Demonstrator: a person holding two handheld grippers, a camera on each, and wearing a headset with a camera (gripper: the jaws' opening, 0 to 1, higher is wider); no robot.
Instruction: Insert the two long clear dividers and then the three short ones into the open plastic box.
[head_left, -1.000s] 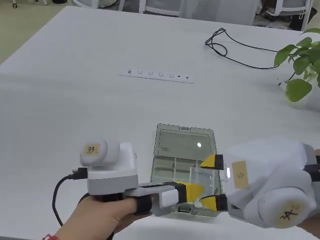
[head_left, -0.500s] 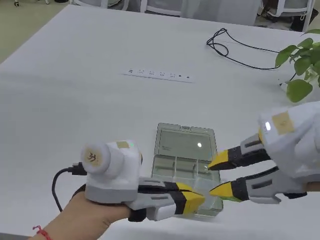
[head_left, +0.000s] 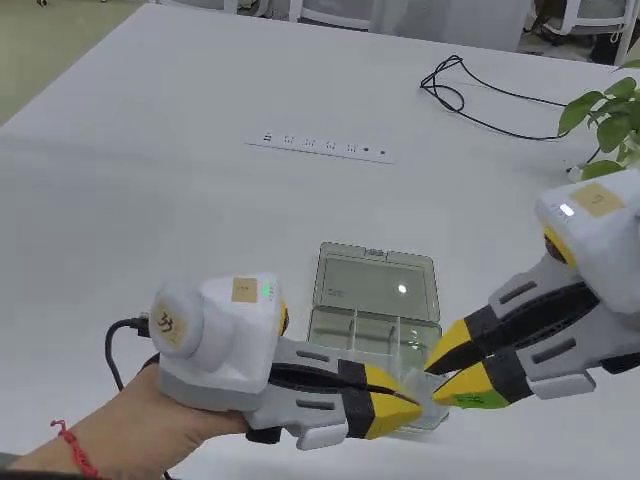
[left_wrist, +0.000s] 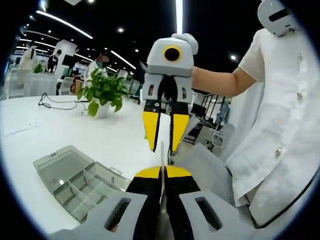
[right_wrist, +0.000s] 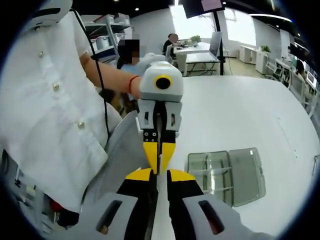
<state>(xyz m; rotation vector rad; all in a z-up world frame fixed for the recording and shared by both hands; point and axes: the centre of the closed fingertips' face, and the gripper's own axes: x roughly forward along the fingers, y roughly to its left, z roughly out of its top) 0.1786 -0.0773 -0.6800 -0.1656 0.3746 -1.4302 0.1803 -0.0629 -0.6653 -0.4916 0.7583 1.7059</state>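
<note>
The left gripper (head_left: 404, 410) is clenched on a thin clear divider (left_wrist: 161, 152). Meeting it tip to tip, the right gripper (head_left: 440, 382) straddles the same divider, but I cannot tell whether it pinches. The open plastic box (head_left: 375, 285) lies just beneath both tips.

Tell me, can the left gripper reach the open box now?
Probably yes: the left gripper is right by the near edge of the plastic box with nothing between, though it is shut on a clear divider.
</note>
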